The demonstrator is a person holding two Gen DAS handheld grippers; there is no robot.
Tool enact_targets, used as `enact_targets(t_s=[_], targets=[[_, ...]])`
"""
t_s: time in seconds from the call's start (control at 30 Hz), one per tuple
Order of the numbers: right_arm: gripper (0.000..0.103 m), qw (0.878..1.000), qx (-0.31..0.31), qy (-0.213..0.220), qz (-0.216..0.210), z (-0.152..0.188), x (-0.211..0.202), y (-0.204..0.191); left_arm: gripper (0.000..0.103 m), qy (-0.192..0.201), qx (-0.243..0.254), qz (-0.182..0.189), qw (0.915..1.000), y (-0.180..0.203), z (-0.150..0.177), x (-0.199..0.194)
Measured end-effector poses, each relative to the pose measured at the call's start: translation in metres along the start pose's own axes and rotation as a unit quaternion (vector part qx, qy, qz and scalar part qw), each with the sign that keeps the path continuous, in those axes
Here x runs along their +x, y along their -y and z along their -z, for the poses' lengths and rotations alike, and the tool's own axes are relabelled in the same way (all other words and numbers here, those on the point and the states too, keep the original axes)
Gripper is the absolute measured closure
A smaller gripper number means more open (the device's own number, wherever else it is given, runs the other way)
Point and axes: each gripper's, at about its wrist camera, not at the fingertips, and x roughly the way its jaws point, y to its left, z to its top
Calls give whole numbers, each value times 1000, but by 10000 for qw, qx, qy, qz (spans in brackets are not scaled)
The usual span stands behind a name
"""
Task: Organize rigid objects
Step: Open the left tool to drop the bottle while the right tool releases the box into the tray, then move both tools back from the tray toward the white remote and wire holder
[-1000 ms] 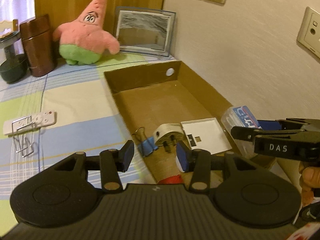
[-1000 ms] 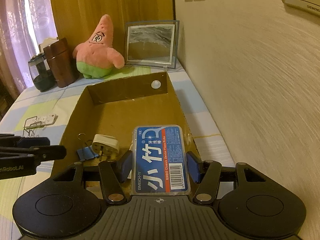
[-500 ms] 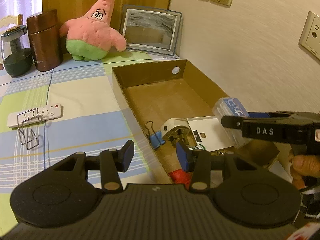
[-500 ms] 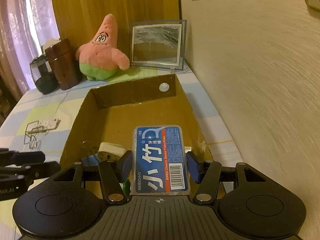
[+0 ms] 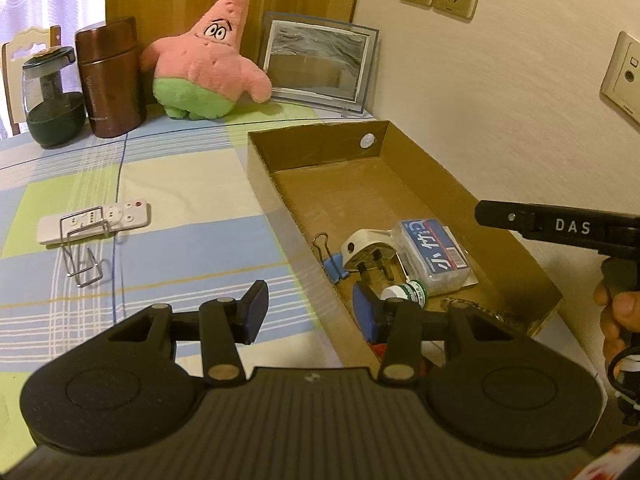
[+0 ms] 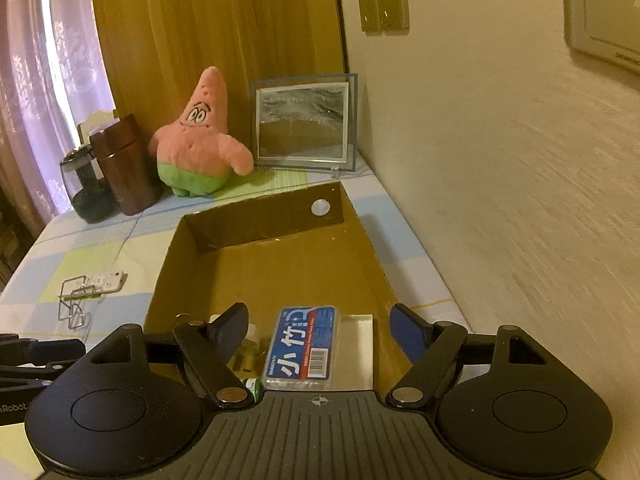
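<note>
Left wrist view — the left gripper (image 5: 306, 310) is being held low over the near left wall of the cardboard box (image 5: 460, 184), its jaws standing narrowly apart with nothing gripped between them. The blue floss box (image 5: 434, 254) is lying inside the cardboard box, on top of a flat white card (image 5: 468, 280) and just beside a white plug adapter (image 5: 370, 250). A blue binder clip (image 5: 334, 262) is resting against the left wall, next to the adapter. A small green-and-white bottle (image 5: 408, 292) is lying near the gripper's right finger. The right gripper's black body, marked DAS, is being seen at the right edge above the box, with a person's hand (image 5: 618, 320) on its handle. Outside the box, on the checked tablecloth (image 5: 192, 208), a white remote (image 5: 94, 222) is lying under a bent wire rack (image 5: 82, 250). A pink star plush (image 5: 204, 66), a brown canister (image 5: 110, 82) and a framed picture (image 5: 318, 66) are standing along the back.

Right wrist view — the right gripper (image 6: 320, 330) is being held above the near end of the cardboard box (image 6: 360, 216). Its jaws have just been opening and are standing wide, clear of the floss box (image 6: 302, 346) on both sides; nothing is being held. The floss box is lying flat below, between the fingers, on the card (image 6: 356, 350). The left gripper's fingers are showing at the left edge.
</note>
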Motion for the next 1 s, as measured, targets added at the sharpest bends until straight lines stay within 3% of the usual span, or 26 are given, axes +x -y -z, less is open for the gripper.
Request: enact_targets(t_s=[0.7,1.0], targets=[[28,9998,89,-64,-159,28,-67,-43,58,153,-190,-78,9997,-8,23,-70],[28,9993,-41,-144,-332,42,-85,-72,44,238,-326,-187,9990,-22,40,-101]])
